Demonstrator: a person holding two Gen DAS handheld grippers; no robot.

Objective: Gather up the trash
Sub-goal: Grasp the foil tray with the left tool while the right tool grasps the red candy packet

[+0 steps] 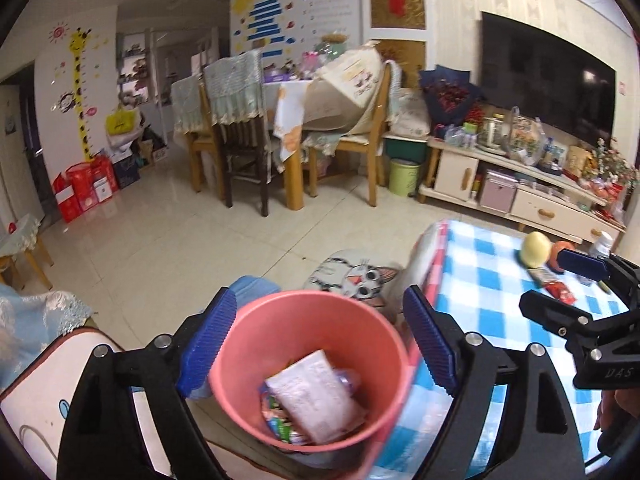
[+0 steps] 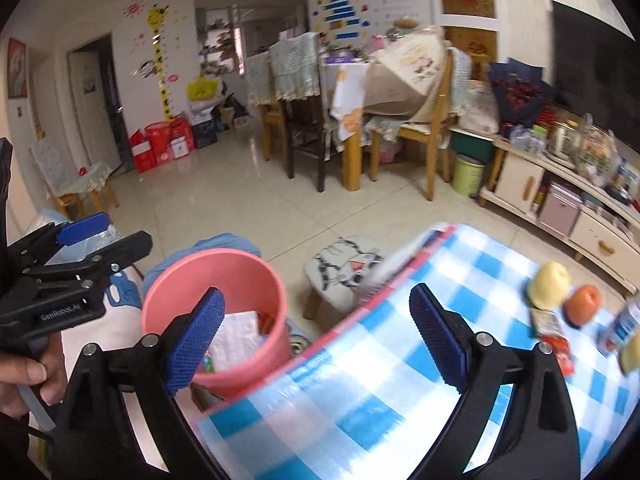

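Right hand-held gripper (image 2: 316, 336) spread empty over checked tablecloth (image 2: 360, 412), pink bin (image 2: 168, 292) beside

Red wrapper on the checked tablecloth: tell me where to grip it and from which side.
The red wrapper lies flat on the checked tablecloth, just nearer than the yellow fruit. Probably come from above with the open right gripper, its fingers across the narrow width, pinching mid-length; the flat pose leaves no edge to take from the side.

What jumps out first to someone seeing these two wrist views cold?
The pink bin, close below the open left gripper, already holding a white packet and colourful wrappers. Next, the blue-and-white checked tablecloth beside it, under the open right gripper, with a yellow fruit, an orange fruit and red wrappers at its far end.
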